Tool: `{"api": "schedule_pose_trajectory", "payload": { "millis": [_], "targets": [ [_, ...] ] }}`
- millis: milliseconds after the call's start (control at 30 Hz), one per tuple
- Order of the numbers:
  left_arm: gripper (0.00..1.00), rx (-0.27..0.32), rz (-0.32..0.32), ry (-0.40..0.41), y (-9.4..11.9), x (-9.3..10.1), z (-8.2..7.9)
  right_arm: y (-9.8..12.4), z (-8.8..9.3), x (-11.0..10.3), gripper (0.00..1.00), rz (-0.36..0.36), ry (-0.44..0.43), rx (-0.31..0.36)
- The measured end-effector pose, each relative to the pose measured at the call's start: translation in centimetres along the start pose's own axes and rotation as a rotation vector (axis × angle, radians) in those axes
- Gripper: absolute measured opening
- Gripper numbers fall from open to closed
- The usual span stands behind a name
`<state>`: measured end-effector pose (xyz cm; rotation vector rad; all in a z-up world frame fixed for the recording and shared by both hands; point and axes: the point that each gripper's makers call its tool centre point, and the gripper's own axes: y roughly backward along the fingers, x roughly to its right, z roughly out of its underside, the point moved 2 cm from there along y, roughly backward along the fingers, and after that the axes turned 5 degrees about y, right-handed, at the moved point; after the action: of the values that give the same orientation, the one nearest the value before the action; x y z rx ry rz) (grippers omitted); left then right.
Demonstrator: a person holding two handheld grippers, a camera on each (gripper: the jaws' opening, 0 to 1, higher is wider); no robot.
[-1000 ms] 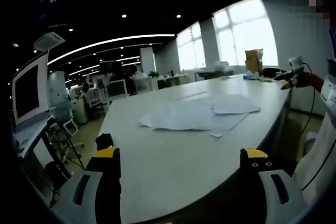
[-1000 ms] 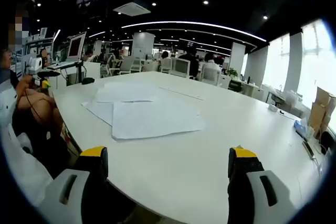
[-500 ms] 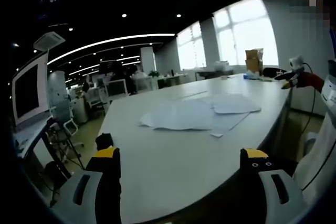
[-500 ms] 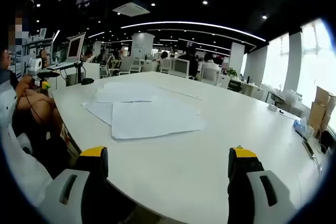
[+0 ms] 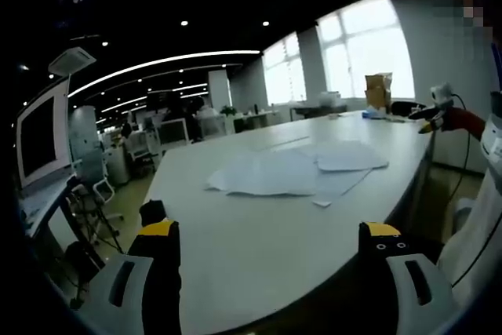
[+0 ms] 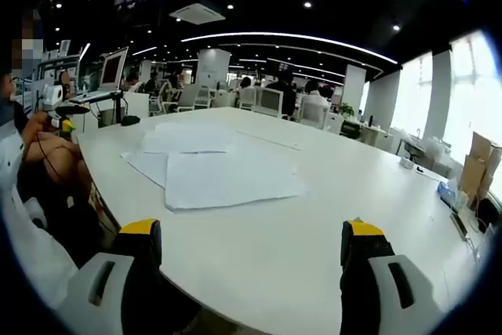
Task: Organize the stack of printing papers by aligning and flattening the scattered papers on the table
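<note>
Facing scattered papers [image 5: 294,170], right gripper view adds cardboard boxes [image 6: 477,164].

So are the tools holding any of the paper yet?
No. Both the left tool and right tool are open and empty; the papers lie on the table.

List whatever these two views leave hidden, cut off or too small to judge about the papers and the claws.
- Loose white printing papers: they overlap in both views, so the sheet count and the covered edges are hidden.
- Thin strip beyond them on the white table: too small in the right gripper view to tell whether it is paper.
- Left claw and right claw: open, their bodies cut off by the bottom edge.
- Brown cardboard boxes: too distant to read.
</note>
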<state>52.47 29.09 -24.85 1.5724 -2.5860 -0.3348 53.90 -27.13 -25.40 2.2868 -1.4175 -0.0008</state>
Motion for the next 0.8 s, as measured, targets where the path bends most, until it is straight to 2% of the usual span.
{"api": "schedule_pose_trajectory", "payload": {
  "millis": [800],
  "targets": [
    [0.96, 0.011, 0.016, -0.014, -0.6, 0.9, -0.3, -1.1, -1.6, -1.0, 0.90, -0.012, 0.050, -0.003]
  ]
}}
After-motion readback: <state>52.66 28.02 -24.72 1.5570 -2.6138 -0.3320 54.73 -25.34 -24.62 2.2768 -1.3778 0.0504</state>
